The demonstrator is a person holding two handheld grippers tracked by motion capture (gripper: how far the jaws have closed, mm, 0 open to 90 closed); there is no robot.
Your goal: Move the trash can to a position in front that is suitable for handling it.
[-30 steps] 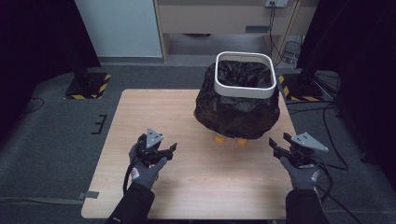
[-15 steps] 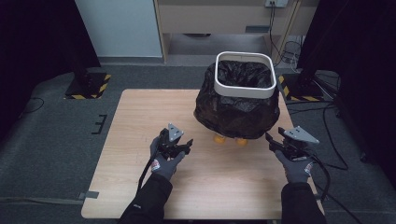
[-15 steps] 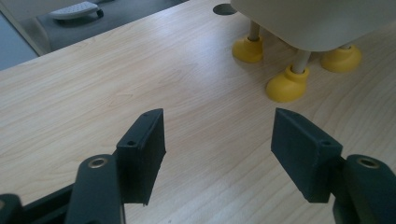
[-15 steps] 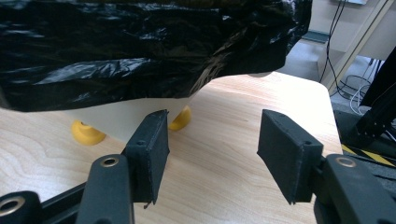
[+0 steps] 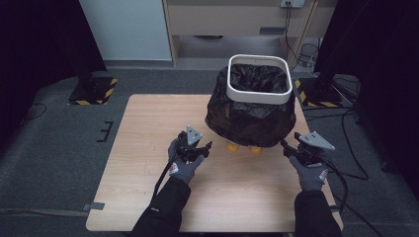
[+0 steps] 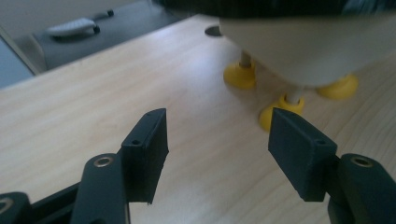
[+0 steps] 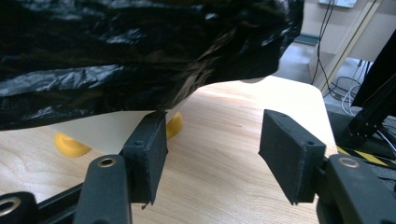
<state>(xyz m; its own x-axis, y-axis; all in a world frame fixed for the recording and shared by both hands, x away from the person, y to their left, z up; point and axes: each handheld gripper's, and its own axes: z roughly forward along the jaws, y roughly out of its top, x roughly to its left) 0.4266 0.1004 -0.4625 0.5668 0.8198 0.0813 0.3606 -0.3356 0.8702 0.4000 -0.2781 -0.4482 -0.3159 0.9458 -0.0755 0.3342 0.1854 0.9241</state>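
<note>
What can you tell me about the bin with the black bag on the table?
The bin stands upright at the table's far right part. Its body looks like pale, cream plastic, on short white stems ending in yellow feet. A crinkled glossy black bag lines the inside and drapes over the outside, hiding most of the body; a white rounded-square ring sits on top over the bag. It is open-topped, its contents too dark to tell. Neither gripper touches it.

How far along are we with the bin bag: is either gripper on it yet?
Done: the black bag already lines the bin, its top held under the white rim. In hand: the left gripper and right gripper sit at either side of the bin's base, both open and empty. Left: neither touches the bag, so any grip on its hanging edge is not yet made.
</note>
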